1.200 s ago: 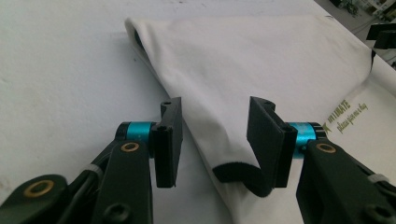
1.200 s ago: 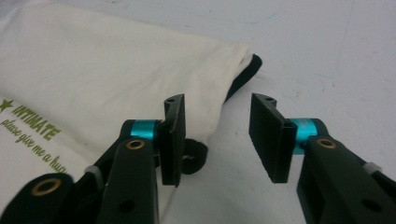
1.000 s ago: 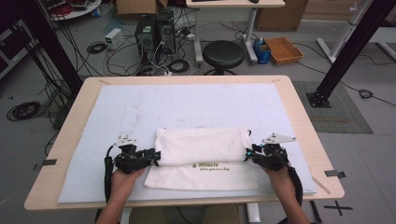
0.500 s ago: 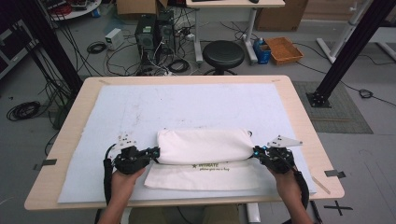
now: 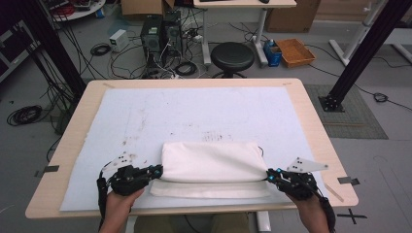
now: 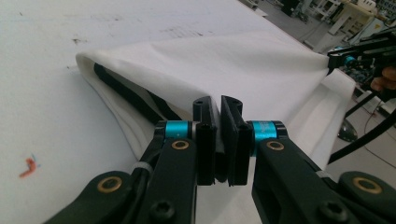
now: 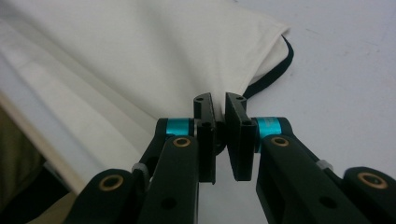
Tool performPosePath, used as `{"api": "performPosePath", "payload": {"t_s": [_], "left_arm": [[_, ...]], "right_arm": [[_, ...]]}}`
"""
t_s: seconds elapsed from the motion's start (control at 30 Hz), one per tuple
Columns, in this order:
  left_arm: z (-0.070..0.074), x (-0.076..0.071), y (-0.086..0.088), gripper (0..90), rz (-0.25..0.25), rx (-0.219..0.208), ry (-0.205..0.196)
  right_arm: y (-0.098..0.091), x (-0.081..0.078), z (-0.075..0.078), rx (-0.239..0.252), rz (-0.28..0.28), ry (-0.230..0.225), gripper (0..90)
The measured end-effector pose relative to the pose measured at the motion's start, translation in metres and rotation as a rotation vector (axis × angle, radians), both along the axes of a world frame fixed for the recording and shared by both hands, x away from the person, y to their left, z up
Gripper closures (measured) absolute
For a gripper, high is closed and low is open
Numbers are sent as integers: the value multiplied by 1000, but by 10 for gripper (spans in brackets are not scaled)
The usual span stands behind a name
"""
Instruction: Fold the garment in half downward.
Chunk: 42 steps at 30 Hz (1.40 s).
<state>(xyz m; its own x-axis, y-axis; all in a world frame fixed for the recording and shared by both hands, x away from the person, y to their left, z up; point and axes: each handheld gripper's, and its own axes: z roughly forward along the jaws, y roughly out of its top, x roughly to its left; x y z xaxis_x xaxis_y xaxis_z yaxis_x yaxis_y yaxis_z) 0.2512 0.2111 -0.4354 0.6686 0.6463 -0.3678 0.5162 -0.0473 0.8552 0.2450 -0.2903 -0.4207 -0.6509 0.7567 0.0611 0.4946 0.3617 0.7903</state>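
Gripping one white cloth (image 5: 210,162), apparently: two grippers.

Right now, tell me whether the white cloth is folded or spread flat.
Folded: the white cloth lies doubled on the table mat, a lower layer showing beneath its near edge.

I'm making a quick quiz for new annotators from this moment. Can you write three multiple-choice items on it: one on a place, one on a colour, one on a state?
1. Where on the table does the folded cloth lie?
A. near the person's edge
B. at the far edge
C. hanging off the left side

2. What colour is the cloth?
A. red
B. white
C. green

3. How do the jaws of the left gripper and the right gripper stand?
A. both wide open
B. one open, one shut
C. both closed at the cloth's ends

Answers: 1 A, the high view shows it just ahead of the hands. 2 B, white with a dark trim. 3 C, each gripper view shows its jaws nearly together on cloth.
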Motion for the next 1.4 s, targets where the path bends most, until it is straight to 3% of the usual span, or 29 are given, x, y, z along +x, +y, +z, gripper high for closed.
{"api": "performPosePath", "payload": {"t_s": [0.13,0.23,0.37,0.47,0.5,0.57,0.6,0.63,0.67,0.73,0.87,1.0,1.1,1.2,1.3,1.37,1.4], "left_arm": [[-2,-10,7,841,-30,1,2],[-7,-14,9,841,-35,5,19],[-15,-16,12,841,-36,1,48],[-18,-15,12,834,-51,12,69],[-19,-15,12,801,-53,7,66],[-16,-12,14,589,-26,-11,74],[-13,-10,16,529,-1,-25,70],[-10,-8,18,486,26,-36,61],[-7,-4,20,452,56,-46,56],[-1,6,23,421,109,-48,47],[8,33,19,421,158,-20,53],[9,61,7,418,170,18,86],[4,78,-3,418,190,44,125],[-1,89,-12,414,195,64,140],[-8,98,-15,401,214,90,170],[-14,103,-16,397,213,98,217],[-17,104,-18,405,201,104,237]], "right_arm": [[-5,-18,1,29,38,8,835],[-5,-25,-5,45,66,54,835],[-4,-25,-8,41,88,105,837],[-6,-23,-11,26,70,123,830],[-7,-22,-13,40,73,133,812],[-9,-20,-13,78,56,138,627],[-11,-18,-12,102,16,119,538],[-13,-16,-10,127,-27,109,509],[-16,-13,-9,145,-57,93,505],[-20,-6,-5,136,-139,52,487],[-19,14,0,137,-239,28,467],[-4,45,2,138,-238,44,462],[15,69,-1,122,-218,86,457],[31,89,-10,74,-203,122,470],[40,100,-19,26,-210,151,508],[43,104,-24,5,-194,168,587],[45,103,-24,-16,-191,148,636]]}}
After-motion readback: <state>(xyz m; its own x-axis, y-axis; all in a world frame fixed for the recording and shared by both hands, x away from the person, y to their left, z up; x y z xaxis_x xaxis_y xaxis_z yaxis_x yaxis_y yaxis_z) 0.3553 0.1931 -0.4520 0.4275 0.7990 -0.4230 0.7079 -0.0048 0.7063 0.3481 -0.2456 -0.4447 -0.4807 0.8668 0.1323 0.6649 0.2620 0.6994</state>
